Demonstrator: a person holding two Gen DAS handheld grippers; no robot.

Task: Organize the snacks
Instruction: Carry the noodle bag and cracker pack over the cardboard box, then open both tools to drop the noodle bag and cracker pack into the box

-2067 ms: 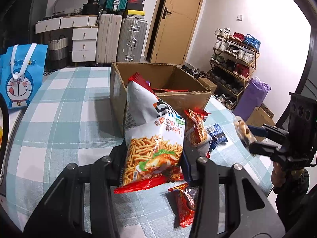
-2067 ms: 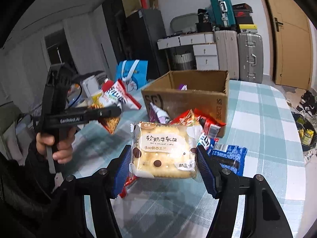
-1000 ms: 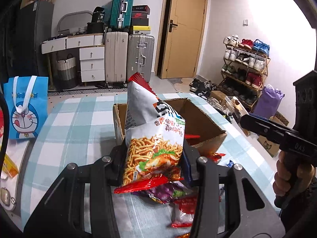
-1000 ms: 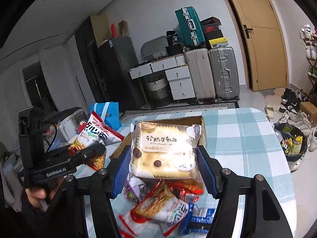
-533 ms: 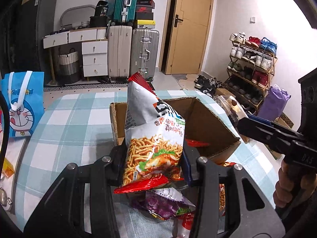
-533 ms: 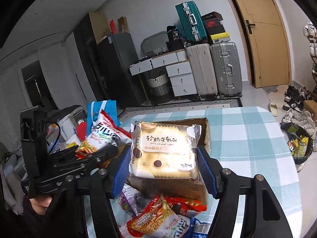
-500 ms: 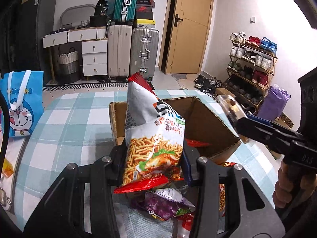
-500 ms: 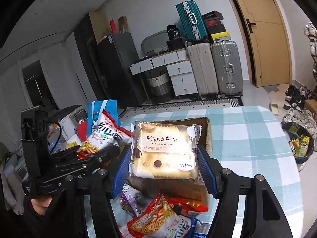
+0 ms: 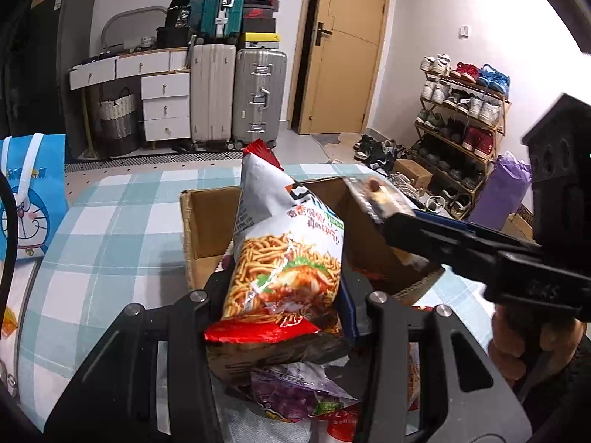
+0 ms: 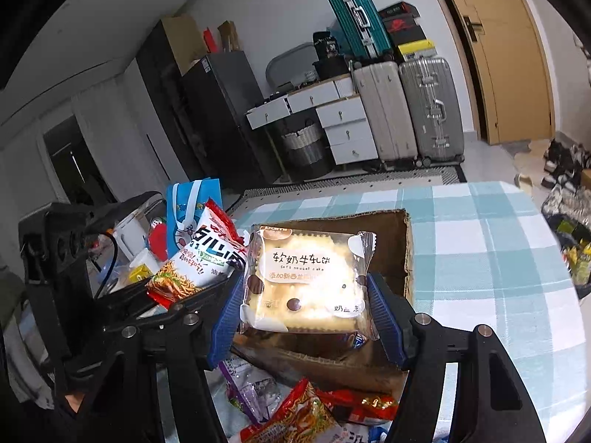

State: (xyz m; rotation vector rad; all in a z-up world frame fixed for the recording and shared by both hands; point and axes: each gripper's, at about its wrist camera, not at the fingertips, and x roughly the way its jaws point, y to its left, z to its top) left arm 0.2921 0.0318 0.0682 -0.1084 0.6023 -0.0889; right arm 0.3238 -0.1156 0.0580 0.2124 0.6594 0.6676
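My left gripper (image 9: pixel 282 291) is shut on a red and white bag of noodle snack (image 9: pixel 284 247), held upright just above the near rim of the open cardboard box (image 9: pixel 199 229). My right gripper (image 10: pixel 306 302) is shut on a clear-wrapped nougat cake pack (image 10: pixel 306 280), which hangs over the same box (image 10: pixel 391 247). In the left wrist view the right gripper (image 9: pixel 384 208) reaches in from the right with the cake pack (image 9: pixel 373 195) over the box opening. In the right wrist view the left gripper (image 10: pixel 177 295) with the noodle bag (image 10: pixel 207 258) sits at the left.
Loose snack packets, a purple one (image 9: pixel 295 395) and red ones (image 10: pixel 303 417), lie on the checked tablecloth (image 9: pixel 110 229) in front of the box. A blue cartoon bag (image 9: pixel 26 199) stands at the table's left. Suitcases, drawers, a door and a shoe rack stand behind.
Both grippers have moved forward and slightly down towards the box, each keeping its packet. The box now lies directly under the two packets, and the right gripper has come closer to the left.
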